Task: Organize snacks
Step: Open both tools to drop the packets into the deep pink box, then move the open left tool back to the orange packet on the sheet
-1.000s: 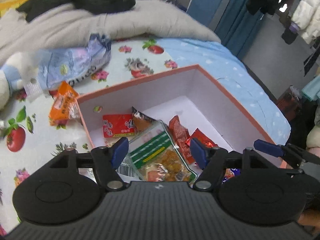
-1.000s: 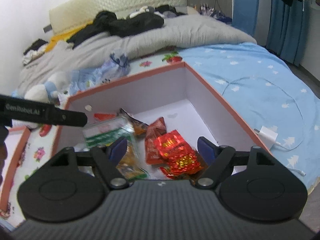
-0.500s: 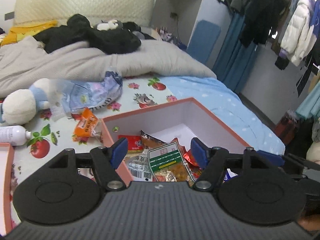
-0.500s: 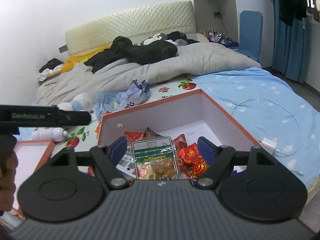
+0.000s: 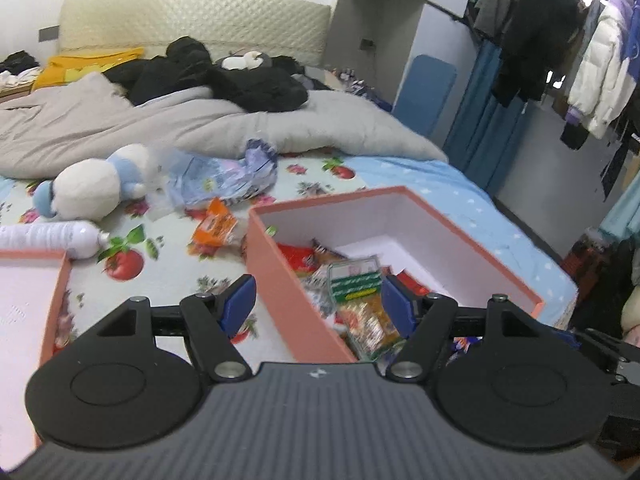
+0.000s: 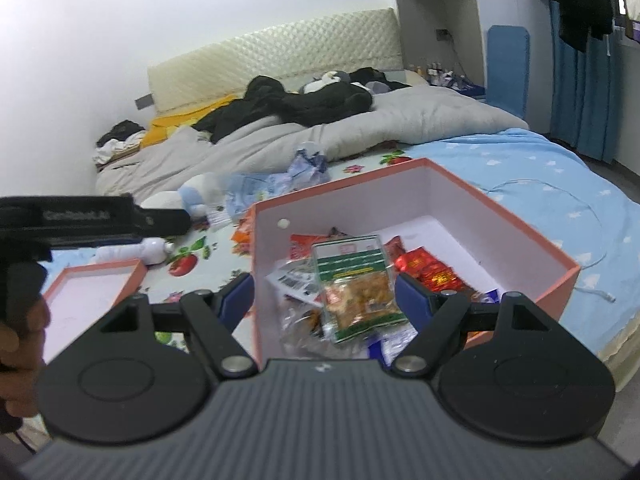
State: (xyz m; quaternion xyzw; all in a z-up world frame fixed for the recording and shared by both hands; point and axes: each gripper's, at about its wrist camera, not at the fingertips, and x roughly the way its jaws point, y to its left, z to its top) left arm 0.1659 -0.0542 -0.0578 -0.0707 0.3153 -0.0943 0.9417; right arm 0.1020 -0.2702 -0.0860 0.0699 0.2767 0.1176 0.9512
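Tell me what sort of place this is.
Most likely a lived-in bedroom. The work goes on atop a bed with a padded headboard and a rumpled grey duvet; coats hang on an open rail to the right. Snacks sit in a box on the sheet.

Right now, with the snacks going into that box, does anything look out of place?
One orange snack packet lies on the bedsheet just outside the pink box, while the other snacks sit inside it. A crumpled bluish plastic bag also lies loose beside the plush toy. Both tongs are open and hold nothing.
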